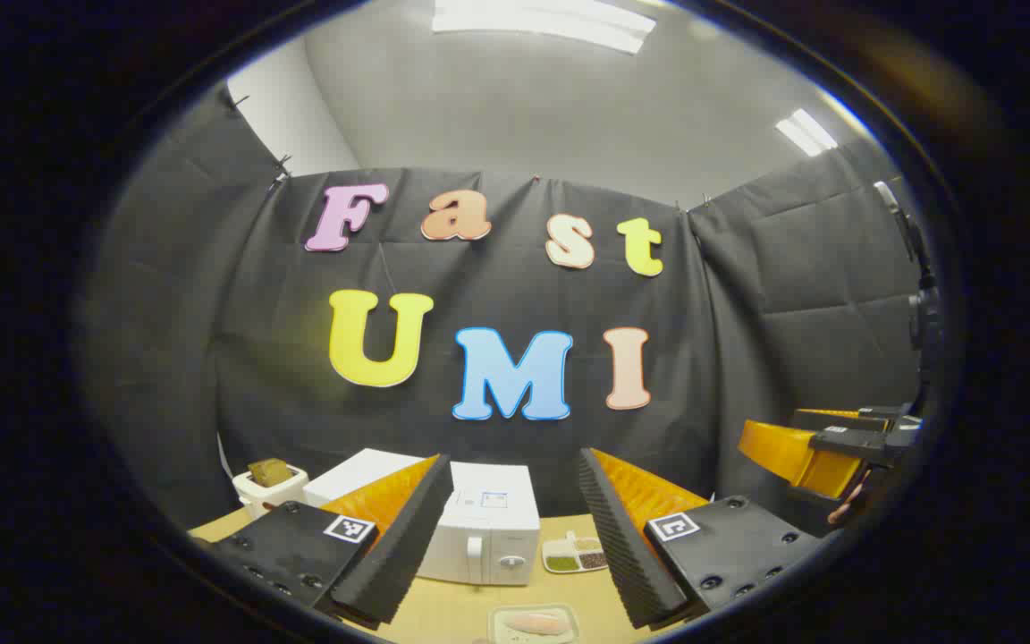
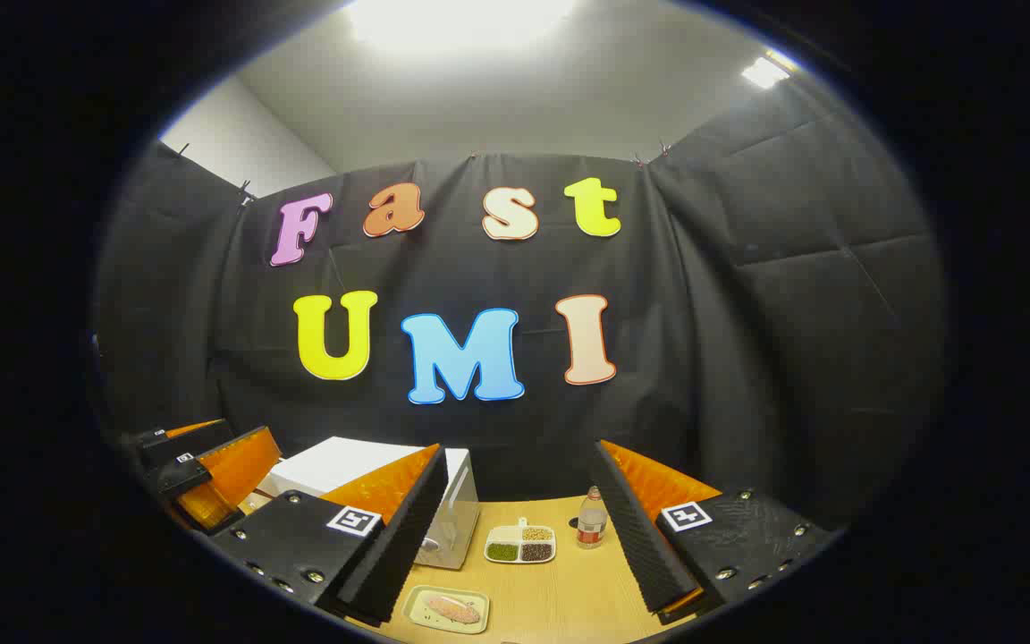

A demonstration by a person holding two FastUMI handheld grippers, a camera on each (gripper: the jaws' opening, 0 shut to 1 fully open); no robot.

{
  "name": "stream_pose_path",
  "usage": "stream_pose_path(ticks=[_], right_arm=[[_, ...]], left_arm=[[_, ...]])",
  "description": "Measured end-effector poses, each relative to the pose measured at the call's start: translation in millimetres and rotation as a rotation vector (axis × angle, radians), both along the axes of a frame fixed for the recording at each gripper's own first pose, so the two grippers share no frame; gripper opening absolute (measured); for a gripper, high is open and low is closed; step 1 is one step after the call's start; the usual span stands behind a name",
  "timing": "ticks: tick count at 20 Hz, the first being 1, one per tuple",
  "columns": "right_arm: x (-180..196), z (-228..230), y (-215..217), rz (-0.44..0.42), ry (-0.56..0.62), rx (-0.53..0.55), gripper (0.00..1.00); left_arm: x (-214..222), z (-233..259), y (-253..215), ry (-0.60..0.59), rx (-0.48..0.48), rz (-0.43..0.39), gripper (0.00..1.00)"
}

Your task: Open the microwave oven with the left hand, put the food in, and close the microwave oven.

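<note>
A white microwave oven stands at the back of the wooden table with its door shut; it appears again as the microwave oven in the right gripper view. The food, a pinkish piece on a pale tray, lies near the table's front; the same tray lies in front of the oven. My left gripper is open and held above the table, nothing between its fingers. My right gripper is open too, empty. The other gripper hangs at the right edge of the left gripper view.
A small divided dish of grains sits right of the oven, also seen as the dish. A small bottle stands behind it. A white toaster with bread stands left of the oven.
</note>
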State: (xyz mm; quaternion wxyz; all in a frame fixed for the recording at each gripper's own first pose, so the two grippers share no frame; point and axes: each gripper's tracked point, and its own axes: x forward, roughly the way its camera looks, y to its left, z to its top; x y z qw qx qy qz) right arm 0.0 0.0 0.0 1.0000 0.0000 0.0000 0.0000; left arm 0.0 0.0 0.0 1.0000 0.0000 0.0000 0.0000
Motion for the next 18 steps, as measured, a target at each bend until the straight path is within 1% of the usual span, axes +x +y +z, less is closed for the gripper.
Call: stream_pose_path(ticks=[1, 2, 3, 5, 6, 8, 10, 12, 13, 14, 15, 16, 17, 18], right_arm=[[2, -2, 0, 0.002, 0.003, 0.001, 0.98], [1, -2, -1, 0.003, 0.004, 0.002, 0.98], [2, -3, -2, 0.005, 0.004, 0.002, 0.98], [2, -6, -4, 0.008, 0.009, -0.003, 0.98], [2, -7, -8, 0.004, 0.012, -0.003, 0.98], [4, -7, -13, -0.004, 0.011, 0.007, 0.98], [6, -7, -18, -0.006, 0.004, 0.013, 0.98], [9, -7, -25, -0.013, 0.005, 0.014, 0.98], [9, -8, -28, -0.014, 0.006, 0.018, 0.98], [10, -8, -30, -0.016, 0.006, 0.019, 0.98], [12, -9, -32, -0.015, 0.006, 0.018, 0.98], [12, -10, -33, -0.014, 0.010, 0.017, 0.98], [12, -13, -34, -0.011, 0.017, 0.015, 0.98], [12, -14, -34, -0.005, 0.022, 0.014, 0.98]], left_arm=[[1, 2, -2, -0.003, 0.007, -0.001, 0.95], [2, 1, -3, -0.003, 0.015, 0.000, 0.98], [3, 1, -4, -0.002, 0.021, 0.001, 0.95], [4, 1, -8, 0.000, 0.019, 0.003, 0.95], [7, -1, -11, 0.002, 0.012, -0.002, 0.92], [11, -3, -16, 0.010, 0.008, -0.007, 0.92], [12, 1, -18, -0.005, 0.017, -0.005, 0.98], [14, 0, -22, -0.004, 0.022, -0.009, 0.92], [15, 1, -24, -0.005, 0.023, -0.010, 0.92], [15, 3, -25, -0.008, 0.027, -0.007, 0.95], [16, 4, -24, -0.012, 0.031, -0.002, 0.95], [19, 1, -24, -0.009, 0.029, 0.000, 0.95], [20, -2, -25, -0.001, 0.026, 0.002, 0.92], [22, -7, -26, 0.006, 0.025, 0.002, 0.92]])
